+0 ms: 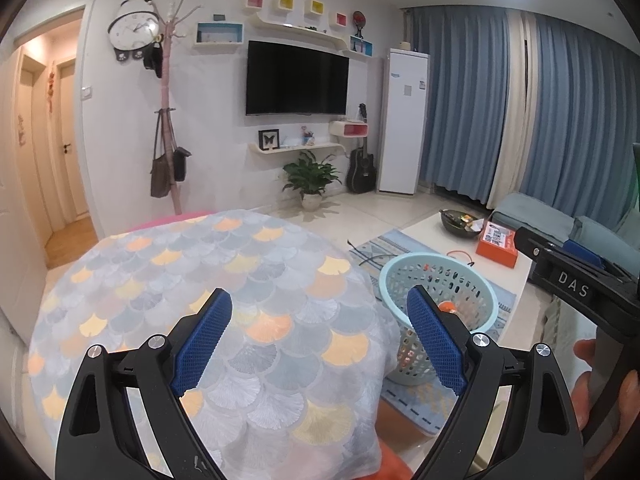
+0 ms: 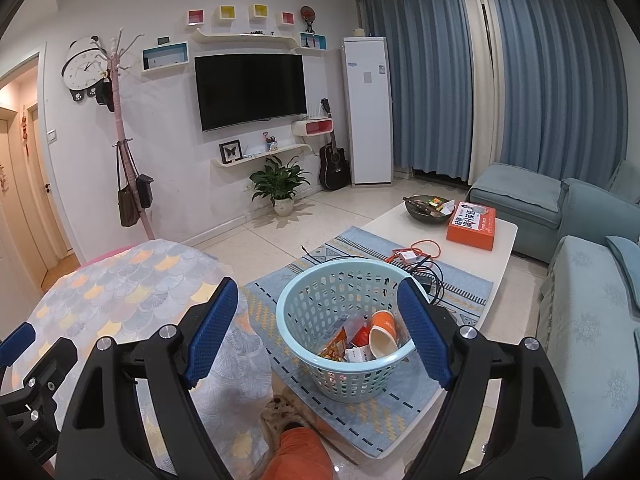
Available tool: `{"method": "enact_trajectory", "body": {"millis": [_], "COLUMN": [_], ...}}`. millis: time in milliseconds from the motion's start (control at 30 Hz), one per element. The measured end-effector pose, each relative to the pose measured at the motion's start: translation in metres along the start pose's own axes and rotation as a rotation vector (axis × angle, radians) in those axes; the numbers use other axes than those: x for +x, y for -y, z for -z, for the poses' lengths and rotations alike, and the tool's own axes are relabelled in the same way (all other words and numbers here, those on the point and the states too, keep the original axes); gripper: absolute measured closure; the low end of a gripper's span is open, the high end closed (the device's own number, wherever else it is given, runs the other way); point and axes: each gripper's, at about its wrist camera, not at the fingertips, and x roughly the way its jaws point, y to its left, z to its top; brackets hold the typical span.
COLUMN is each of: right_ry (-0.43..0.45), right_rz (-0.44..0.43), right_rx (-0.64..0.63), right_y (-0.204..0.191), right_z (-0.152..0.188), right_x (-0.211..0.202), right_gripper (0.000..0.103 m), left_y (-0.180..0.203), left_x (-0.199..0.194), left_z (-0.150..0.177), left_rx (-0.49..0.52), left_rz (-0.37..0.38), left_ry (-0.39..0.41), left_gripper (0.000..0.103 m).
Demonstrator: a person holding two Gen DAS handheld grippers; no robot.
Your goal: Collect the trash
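A light blue plastic basket (image 2: 320, 360) stands on the rug. It holds an orange paper cup (image 2: 382, 334), a snack wrapper (image 2: 336, 348) and a small white box (image 2: 358, 354). My right gripper (image 2: 317, 283) hangs open above and just in front of the basket, with nothing between its blue pads. My left gripper (image 1: 320, 292) is open and empty over the scale-patterned tablecloth (image 1: 200, 280), with the basket (image 1: 440, 280) to its right. Each gripper shows at the edge of the other's view: the right gripper (image 1: 560, 252) in a hand, the left gripper (image 2: 24, 356) low on the left.
Behind the basket a white coffee table (image 2: 496, 248) carries an orange box (image 2: 472, 224), a dark bowl (image 2: 428, 208) and tangled cables (image 2: 420, 256). A blue sofa (image 2: 580, 320) runs along the right. A person's orange-clad leg (image 2: 296, 452) and slipper (image 2: 280, 412) are below the grippers.
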Motion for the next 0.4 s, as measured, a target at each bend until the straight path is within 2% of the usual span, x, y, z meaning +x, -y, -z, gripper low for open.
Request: {"method": "enact_trajectory", "body": {"millis": [400], "right_ry": [-0.001], "right_rz": [-0.001], "right_rx": [-0.001], "right_y": [-0.0007], "right_z": [-0.0004], "right_x": [0.0002], "right_gripper": [0.025], "left_y": [-0.0043], "left_x": [0.0022], "left_z": [-0.0014], "left_rx": [-0.027], "left_rz": [0.039], "left_ry": [-0.023], "left_gripper": [0.015]}}
